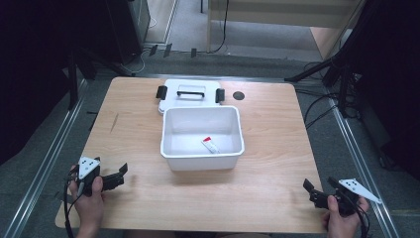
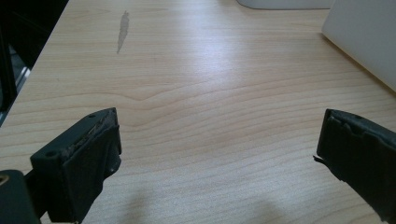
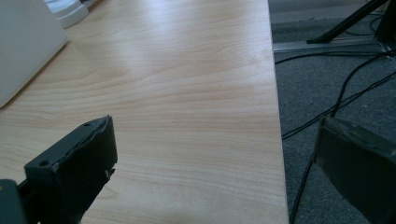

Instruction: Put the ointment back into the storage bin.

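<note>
A white open bin stands in the middle of the wooden table. Inside it lies a small white tube with a red cap. Behind the bin rests its white lid, which has a handle and black latches. My left gripper is held at the front left of the table, open and empty, with the bin's wall off to its right. At the front right corner my right gripper is also open and empty, and the bin sits far to its left.
A dark round spot marks the table beside the lid, and a grey smear shows on the wood at the left. Past the table's right edge lies grey carpet with black cables. Tripod legs stand at the back right.
</note>
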